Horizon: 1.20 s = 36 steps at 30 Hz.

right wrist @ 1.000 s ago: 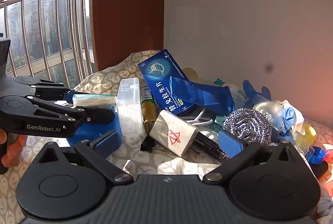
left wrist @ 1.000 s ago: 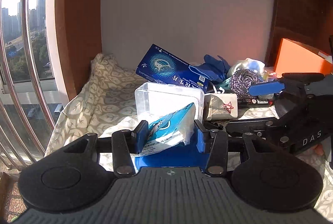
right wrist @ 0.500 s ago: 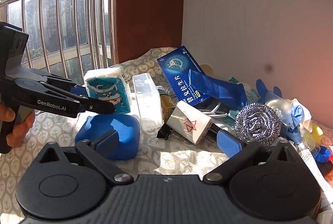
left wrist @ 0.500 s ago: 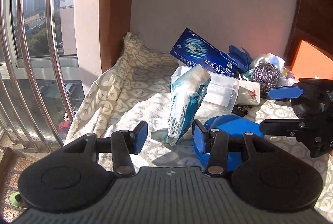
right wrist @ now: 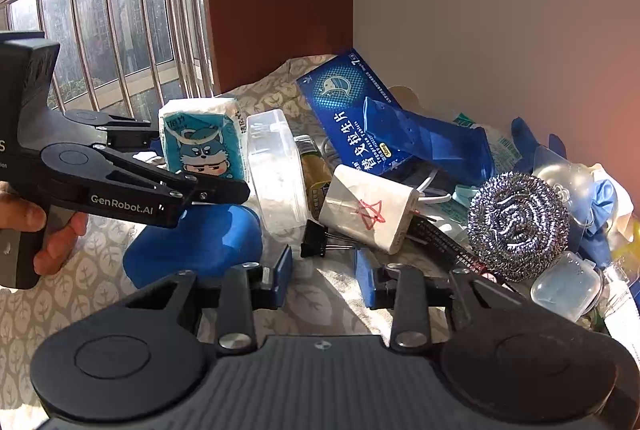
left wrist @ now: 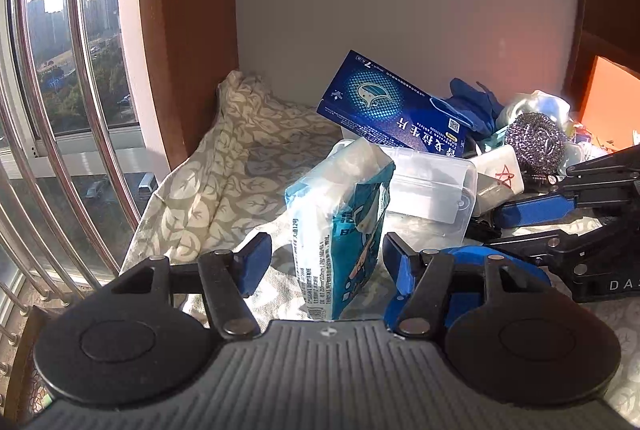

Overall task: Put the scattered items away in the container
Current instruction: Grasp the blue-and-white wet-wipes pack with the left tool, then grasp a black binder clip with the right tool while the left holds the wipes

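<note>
A blue and white tissue pack (left wrist: 340, 222) stands upright on the leaf-print cloth (left wrist: 240, 166) between the pads of my left gripper (left wrist: 326, 262). The jaws are closing, with a gap still showing on the pack's left side. In the right wrist view the pack (right wrist: 200, 138) sits behind that gripper's near finger (right wrist: 208, 190). Just behind the pack is a clear plastic box (left wrist: 432, 182) (right wrist: 276, 170). My right gripper (right wrist: 324, 274) hovers over bare cloth, its jaws closing with nothing between them. A black binder clip (right wrist: 316, 242) lies just beyond its left fingertip.
A blue rounded object (right wrist: 192, 250) lies under the left gripper. Piled at the back right are a blue printed box (right wrist: 352, 110), a white charger with a red star (right wrist: 368, 214), a steel scourer (right wrist: 518, 224) and blue gloves. An orange box (left wrist: 612, 102) stands far right; window bars (left wrist: 60, 150) run along the left.
The left gripper let go of the tissue pack, which now stands upright between its pads. The right gripper's jaws went from wide apart to narrow.
</note>
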Each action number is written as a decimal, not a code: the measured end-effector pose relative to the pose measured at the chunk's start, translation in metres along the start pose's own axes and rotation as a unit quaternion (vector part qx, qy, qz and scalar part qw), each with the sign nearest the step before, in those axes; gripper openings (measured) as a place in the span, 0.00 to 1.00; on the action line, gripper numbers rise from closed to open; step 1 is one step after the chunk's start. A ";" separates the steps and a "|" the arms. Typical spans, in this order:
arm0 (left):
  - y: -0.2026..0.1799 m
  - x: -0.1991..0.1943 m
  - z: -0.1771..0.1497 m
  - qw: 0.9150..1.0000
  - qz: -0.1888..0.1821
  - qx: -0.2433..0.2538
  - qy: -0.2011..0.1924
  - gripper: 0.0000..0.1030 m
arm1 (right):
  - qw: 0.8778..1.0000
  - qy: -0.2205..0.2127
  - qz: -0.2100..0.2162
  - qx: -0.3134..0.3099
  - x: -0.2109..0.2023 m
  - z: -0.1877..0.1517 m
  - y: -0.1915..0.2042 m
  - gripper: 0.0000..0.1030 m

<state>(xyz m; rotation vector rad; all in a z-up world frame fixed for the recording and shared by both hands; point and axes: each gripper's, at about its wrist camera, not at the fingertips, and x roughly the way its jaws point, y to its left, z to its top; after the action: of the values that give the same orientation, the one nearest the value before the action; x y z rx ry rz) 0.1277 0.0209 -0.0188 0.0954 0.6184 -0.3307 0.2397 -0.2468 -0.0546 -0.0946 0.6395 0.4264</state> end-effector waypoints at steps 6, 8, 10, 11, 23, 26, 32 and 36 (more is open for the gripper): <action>0.009 0.003 0.000 1.000 -0.009 -0.018 0.007 0.36 | 1.000 0.002 0.008 0.005 0.008 0.005 -0.003 0.47; 0.009 0.003 -0.001 1.000 -0.008 -0.015 0.007 0.36 | 1.000 0.000 0.010 0.007 0.007 0.004 -0.005 0.47; 0.010 0.002 -0.001 1.000 -0.010 -0.014 0.008 0.27 | 1.000 -0.004 0.011 0.003 0.004 0.003 -0.005 0.45; 0.011 0.002 -0.002 1.000 -0.014 -0.017 0.009 0.21 | 1.000 -0.007 0.012 -0.001 0.002 0.003 -0.005 0.38; 0.026 -0.027 -0.014 0.997 -0.071 -0.035 -0.018 0.13 | 0.999 -0.022 0.035 -0.017 -0.023 -0.004 0.005 0.25; 0.024 -0.041 -0.014 0.996 -0.074 -0.038 -0.025 0.13 | 0.999 -0.024 0.031 -0.019 -0.031 -0.007 0.006 0.25; 0.004 -0.037 0.004 0.995 -0.083 -0.036 -0.041 0.13 | 0.999 -0.039 0.021 -0.020 -0.057 -0.013 0.012 0.25; -0.008 -0.037 0.010 0.994 -0.099 -0.028 -0.048 0.13 | 0.998 -0.055 0.007 -0.017 -0.075 -0.015 0.010 0.25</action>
<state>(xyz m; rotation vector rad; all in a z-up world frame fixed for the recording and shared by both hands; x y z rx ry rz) 0.1022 0.0212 0.0112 -0.0367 0.5430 -0.5062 0.1732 -0.2678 -0.0213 -0.0990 0.5251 0.4537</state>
